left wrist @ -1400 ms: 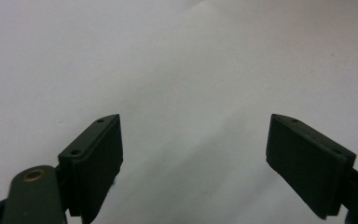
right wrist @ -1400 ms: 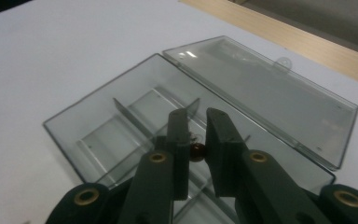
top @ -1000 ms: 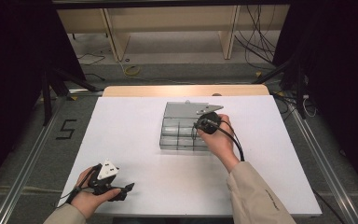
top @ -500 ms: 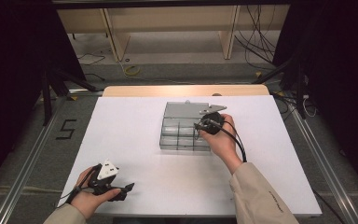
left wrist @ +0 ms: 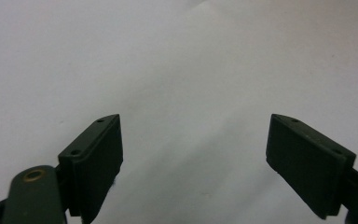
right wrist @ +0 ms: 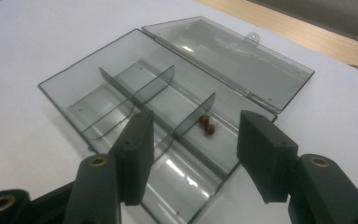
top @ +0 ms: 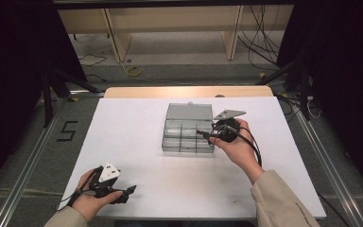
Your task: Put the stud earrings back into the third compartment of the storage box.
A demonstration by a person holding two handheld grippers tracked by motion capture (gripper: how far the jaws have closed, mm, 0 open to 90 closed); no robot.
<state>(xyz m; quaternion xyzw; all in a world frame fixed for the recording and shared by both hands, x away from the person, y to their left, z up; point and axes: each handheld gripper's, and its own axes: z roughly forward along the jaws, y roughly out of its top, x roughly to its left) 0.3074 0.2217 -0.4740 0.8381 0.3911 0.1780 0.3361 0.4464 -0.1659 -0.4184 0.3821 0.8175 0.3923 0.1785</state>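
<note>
Beads (right wrist: 207,124) inside open compartment box (right wrist: 121,84)

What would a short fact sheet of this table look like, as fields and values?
surface: white table cover
box: clear plastic compartment box, lid open and lying flat
contents: two small red beads in one compartment beside a divider
right tool: jaws open, held over the box's right edge
left tool: jaws open, empty, low over the cover near the front left
people: one person, a tool in each hand
</note>
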